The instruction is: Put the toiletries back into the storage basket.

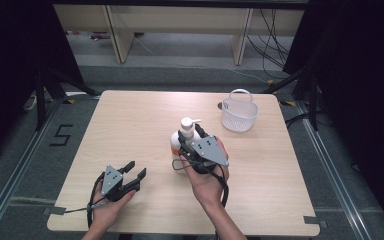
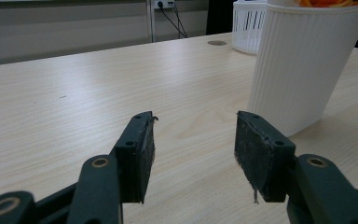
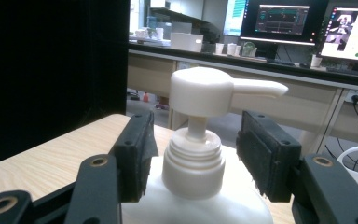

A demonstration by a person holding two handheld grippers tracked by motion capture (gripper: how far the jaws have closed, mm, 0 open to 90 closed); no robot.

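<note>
Pump bottle [image 1: 179, 145] stands upright near the middle of the wooden table [image 1: 130, 125], white with an orange band low on its body, and the right gripper [image 1: 189, 136] has its jaws spread on either side of the bottle's neck, the collar [image 3: 193, 161] sitting between the two pads [image 3: 142, 154] without either one pressing on it as far as the right gripper view lets me judge. The step in hand looks like taking hold of the bottle just under the pump head [image 3: 205, 91]; done well, that means closing squarely on the ribbed collar, keeping the jaws level so the nozzle stays free, and squeezing evenly so the bottle does not tip. The left gripper [image 1: 132, 171] rests low on the table toward the person's side, jaws apart and holding nothing, with the bottle's ribbed white body just ahead and to one side of it. By count: one pump bottle, one white mesh basket [image 1: 239, 112] with a handle at the far right of the table, two grippers, one table.
</note>
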